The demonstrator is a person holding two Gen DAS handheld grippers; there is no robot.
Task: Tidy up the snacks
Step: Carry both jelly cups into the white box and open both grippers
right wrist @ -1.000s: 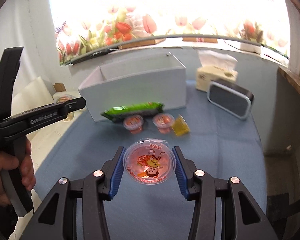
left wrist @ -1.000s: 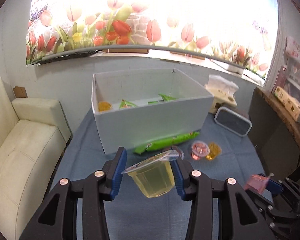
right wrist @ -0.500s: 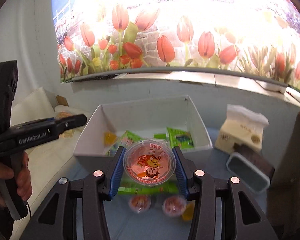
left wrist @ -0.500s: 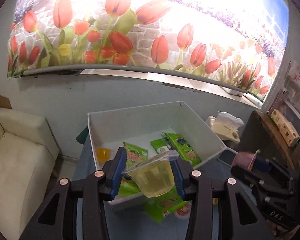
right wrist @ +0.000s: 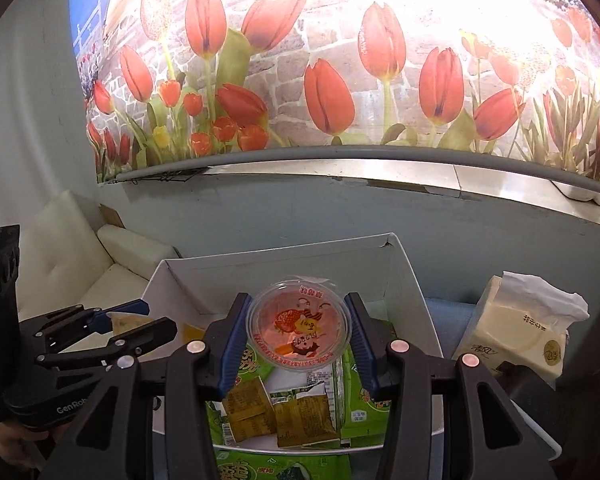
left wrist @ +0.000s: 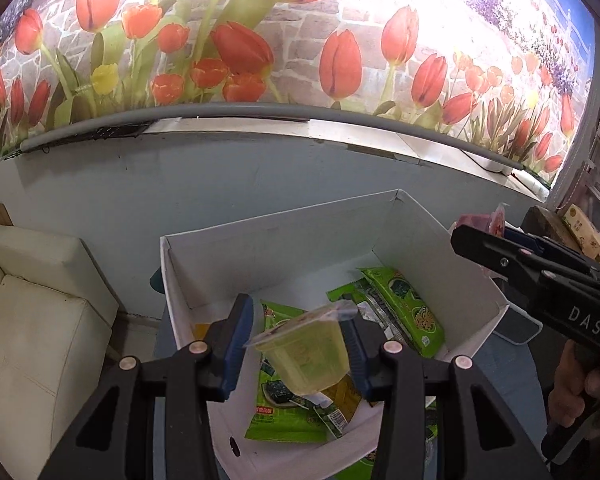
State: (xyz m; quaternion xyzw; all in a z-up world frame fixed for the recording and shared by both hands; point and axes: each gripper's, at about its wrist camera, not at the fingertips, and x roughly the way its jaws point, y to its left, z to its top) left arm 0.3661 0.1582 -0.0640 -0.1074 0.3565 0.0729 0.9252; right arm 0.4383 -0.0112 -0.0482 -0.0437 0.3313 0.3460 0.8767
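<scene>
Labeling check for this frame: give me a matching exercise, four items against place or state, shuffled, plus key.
Items:
1. yellow jelly cup
2. red jelly cup
3. green packets
4. tissue pack

Places/states:
A. lying inside the white box
B. clamped in the right gripper
C. standing outside the box, to its right
D. clamped in the left gripper

Pairs: 1-D, 2-B, 3-A, 4-C

A pale yellow-green jelly cup [left wrist: 306, 356] and a red strawberry-printed cup [right wrist: 299, 330] sit between blue pads [left wrist: 236, 344]. The white box [left wrist: 284, 240] holds green packets [left wrist: 404, 308]; red tulips [right wrist: 328, 96] pattern the far wall.
</scene>
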